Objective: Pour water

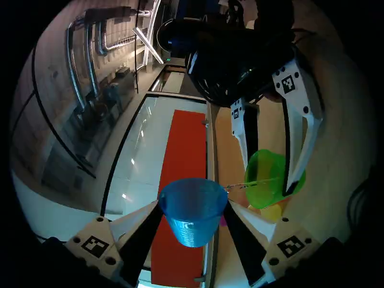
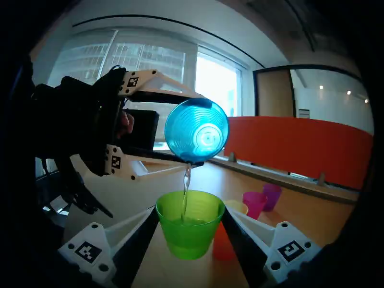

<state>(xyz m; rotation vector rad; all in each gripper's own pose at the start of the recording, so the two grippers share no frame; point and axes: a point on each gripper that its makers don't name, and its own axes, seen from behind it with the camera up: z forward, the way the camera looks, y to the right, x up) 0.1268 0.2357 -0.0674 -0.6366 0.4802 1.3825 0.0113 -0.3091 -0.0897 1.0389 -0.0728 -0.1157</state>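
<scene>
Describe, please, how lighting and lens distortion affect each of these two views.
Left gripper view: dim overall, with the blue cup sharp up close and the straight frames of the glass panel bowed by the fisheye. Right gripper view: the window is blown out to white, leaving the body of the left gripper dark, while the green cup is crisp.

A: What is in the right gripper (image 2: 190, 212)?

B: A green cup (image 2: 189, 237), upright, pinched between both fingers, with some water in it.

A: And above it?

B: The left gripper (image 2: 192, 128) clamps a blue cup (image 2: 199, 132), tipped on its side with its bottom toward the camera. A thin stream of water (image 2: 186, 185) falls from its rim into the green cup.

A: Behind them?

B: A wooden table (image 2: 297, 211) with a pink cup (image 2: 253, 202) and a purple cup (image 2: 272, 194) side by side, and a red panel (image 2: 307, 144) along its far edge.
</scene>
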